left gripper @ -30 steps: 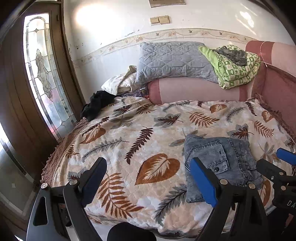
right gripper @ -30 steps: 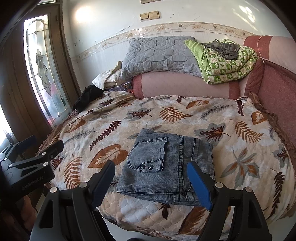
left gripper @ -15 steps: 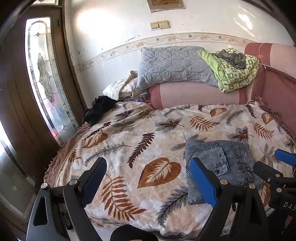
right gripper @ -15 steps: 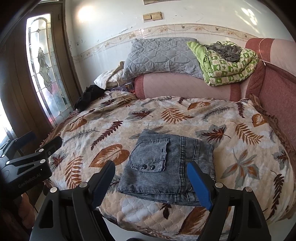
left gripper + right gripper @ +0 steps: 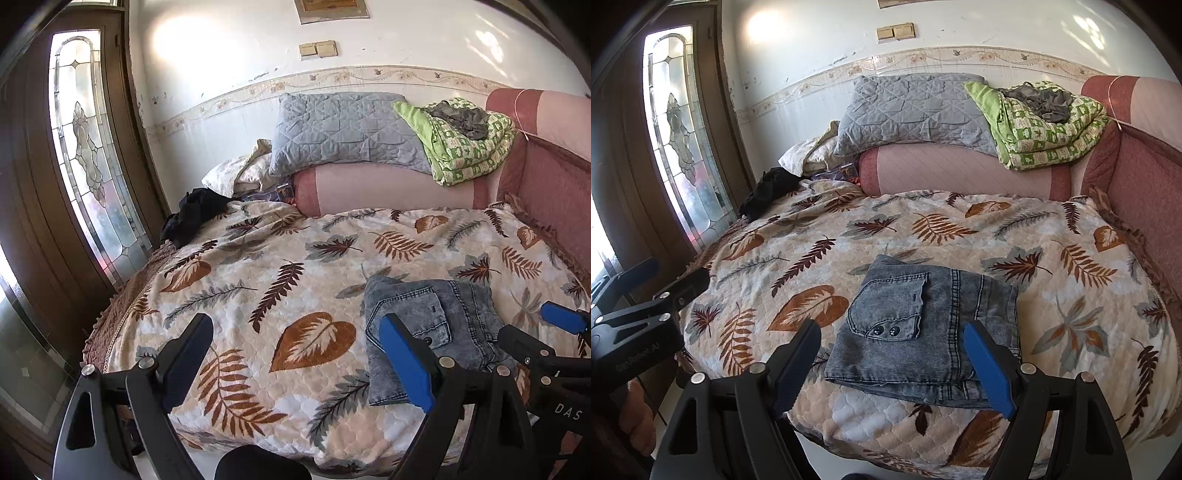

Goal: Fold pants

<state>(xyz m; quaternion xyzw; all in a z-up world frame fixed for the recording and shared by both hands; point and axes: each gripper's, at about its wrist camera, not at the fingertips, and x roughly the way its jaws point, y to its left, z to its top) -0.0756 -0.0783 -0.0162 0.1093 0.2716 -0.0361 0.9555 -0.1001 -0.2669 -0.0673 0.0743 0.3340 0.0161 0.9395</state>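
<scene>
Both grippers drawn back slightly from bed; folded jeans [image 5: 925, 328] unmoved near front edge of leaf-print bedspread [image 5: 1052, 266]. Left gripper [image 5: 299, 354] and right gripper [image 5: 892, 354] wide open, empty.

The right hand-held gripper [image 5: 561, 369] body reads "DAS".

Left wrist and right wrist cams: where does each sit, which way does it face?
Left wrist: on the left gripper, off the bed's near edge, facing the headboard wall; its open fingers and the right gripper show.
Right wrist: on the right gripper, facing the folded pants; the left gripper shows at left.
Shared: pants, leaf bedspread, grey pillow.
</scene>
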